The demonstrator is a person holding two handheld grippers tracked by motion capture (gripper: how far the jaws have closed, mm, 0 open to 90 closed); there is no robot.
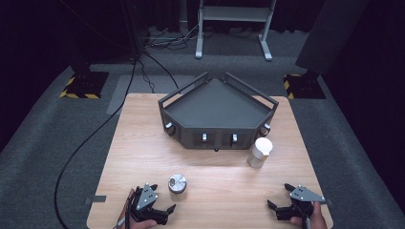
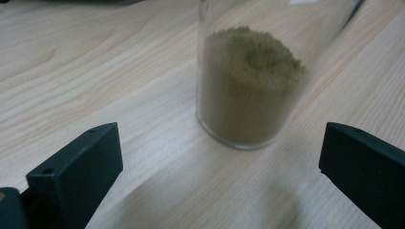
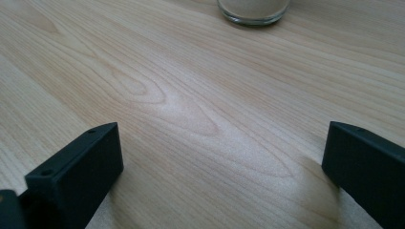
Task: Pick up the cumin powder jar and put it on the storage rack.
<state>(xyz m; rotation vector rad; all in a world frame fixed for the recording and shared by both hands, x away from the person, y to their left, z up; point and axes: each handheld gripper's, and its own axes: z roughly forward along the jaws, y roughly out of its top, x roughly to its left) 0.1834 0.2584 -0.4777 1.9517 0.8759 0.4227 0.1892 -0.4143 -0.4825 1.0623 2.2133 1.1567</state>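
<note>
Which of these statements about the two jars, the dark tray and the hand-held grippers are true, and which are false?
1. The left gripper is open, with the silver-lidded glass jar of greenish-brown powder ahead of its jaws. True.
2. The right gripper grips the white-lidded glass jar. False: it is open and apart from it.
3. Both jars stand inside the dark grey angular tray. False: both stand on the light wooden table.
4. The white-lidded jar stands upright. True.
</note>
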